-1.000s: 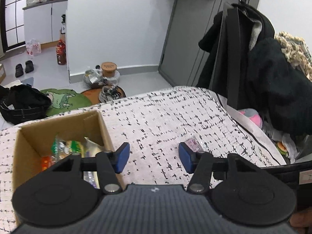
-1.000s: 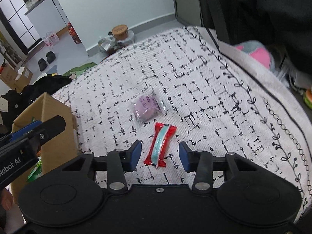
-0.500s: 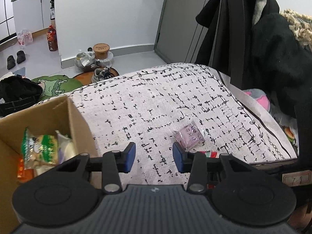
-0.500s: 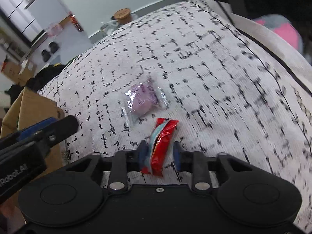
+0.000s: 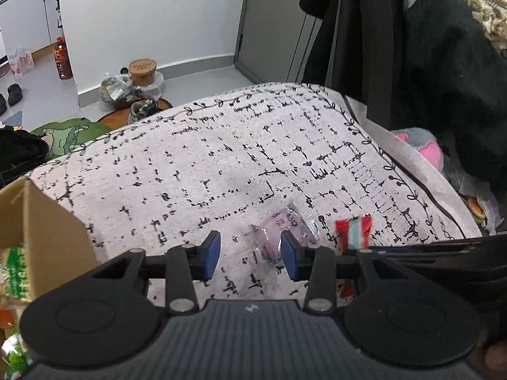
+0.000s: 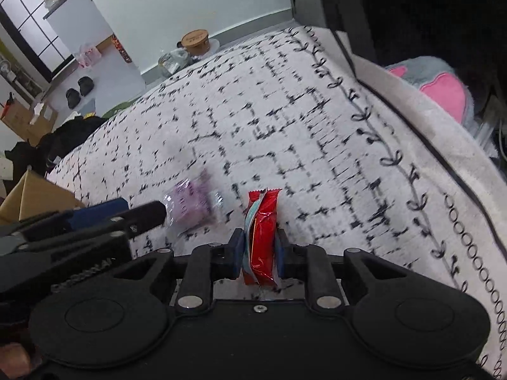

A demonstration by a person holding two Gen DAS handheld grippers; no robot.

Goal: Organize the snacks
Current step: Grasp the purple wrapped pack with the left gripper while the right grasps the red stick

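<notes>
Light, crinkly, slippery red pack [image 6: 261, 237] low centre, pinched mid-length by right hand-held gripper [image 6: 259, 248]; soft purple pouch [image 5: 285, 232] on cloth [image 5: 221, 164], best taken across its middle, between spread left hand-held gripper [image 5: 250, 250] pads, unpressed.

Right gripper [image 6: 259, 255], seen from behind its two blue-padded fingers, which are clamped on a red snack packet [image 6: 261, 237] with a pale blue stripe; the packet stands on edge between the pads. To its left, a purple snack in a clear wrapper [image 6: 193, 204] lies on the white, black-flecked bedspread [image 6: 317, 133]. The left gripper [image 6: 126, 213] reaches in from the left edge, its dark fingertip just beside the purple snack. A cardboard box [image 6: 38, 198] corner shows at far left.
</notes>
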